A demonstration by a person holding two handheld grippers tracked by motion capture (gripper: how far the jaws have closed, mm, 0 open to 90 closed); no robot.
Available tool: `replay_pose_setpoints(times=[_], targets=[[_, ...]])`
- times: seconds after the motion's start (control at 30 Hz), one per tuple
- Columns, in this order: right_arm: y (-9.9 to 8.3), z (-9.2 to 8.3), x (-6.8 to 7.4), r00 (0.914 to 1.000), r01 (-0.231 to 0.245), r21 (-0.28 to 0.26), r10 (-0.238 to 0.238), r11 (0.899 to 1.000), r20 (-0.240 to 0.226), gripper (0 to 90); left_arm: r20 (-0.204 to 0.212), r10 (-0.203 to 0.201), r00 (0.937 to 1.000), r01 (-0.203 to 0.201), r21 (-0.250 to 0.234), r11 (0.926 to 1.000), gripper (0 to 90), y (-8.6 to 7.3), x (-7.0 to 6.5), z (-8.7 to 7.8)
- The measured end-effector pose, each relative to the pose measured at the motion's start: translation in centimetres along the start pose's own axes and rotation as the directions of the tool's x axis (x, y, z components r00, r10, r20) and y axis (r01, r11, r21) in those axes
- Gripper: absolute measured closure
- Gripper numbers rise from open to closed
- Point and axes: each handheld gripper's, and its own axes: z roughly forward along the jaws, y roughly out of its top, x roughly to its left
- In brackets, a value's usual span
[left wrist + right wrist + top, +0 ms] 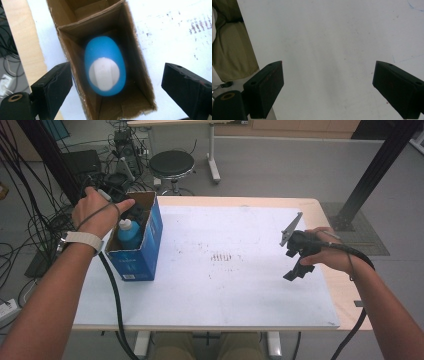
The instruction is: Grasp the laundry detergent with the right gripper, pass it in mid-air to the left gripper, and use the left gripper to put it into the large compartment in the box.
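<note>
A blue cardboard box [145, 255] stands open-topped at the left edge of the white mat. Inside it a blue bottle with a white cap [129, 234] stands upright. My left hand [95, 212] holds the left gripper over the box's far end. In the left gripper view the left gripper [116, 75] looks straight down on the bottle [105, 66] inside the brown box walls [135, 50]. Its jaws are wide apart and above the bottle, touching nothing. My right gripper [300, 262] hangs over the mat's right side. It is open with nothing between its jaws [328, 75].
The white mat [225, 270] covers most of the wooden table [345, 290]. A black stool [171, 164] and tangled cables [30, 220] lie beyond and left of the table. A black frame post [375, 170] rises at the far right. Trousers [229, 50] show past the table's near edge.
</note>
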Motion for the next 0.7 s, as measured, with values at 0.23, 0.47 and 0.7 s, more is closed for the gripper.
replay_pose_setpoints(times=[0.23,0.47,0.7], targets=[[0.1,-0.3,0.0,1.0000,0.004,0.001,-0.004,1.000,0.003,10.1,0.006,0.063,0.9980,-0.063,-0.012,0.9979,10.2,0.3,-0.9,-1.8],[0.2,-0.6,-0.1,1.0000,0.002,-0.002,-0.002,1.000,0.006,10.0,0.071,0.166,0.9836,-0.164,-0.030,0.9860,9.4,0.7,-2.1,-3.3],[0.1,-0.7,-0.1,1.0000,-0.002,0.001,0.002,1.000,0.006,10.0,0.095,0.268,0.9588,-0.263,-0.061,0.9629,9.5,0.8,-3.8,-4.2]])
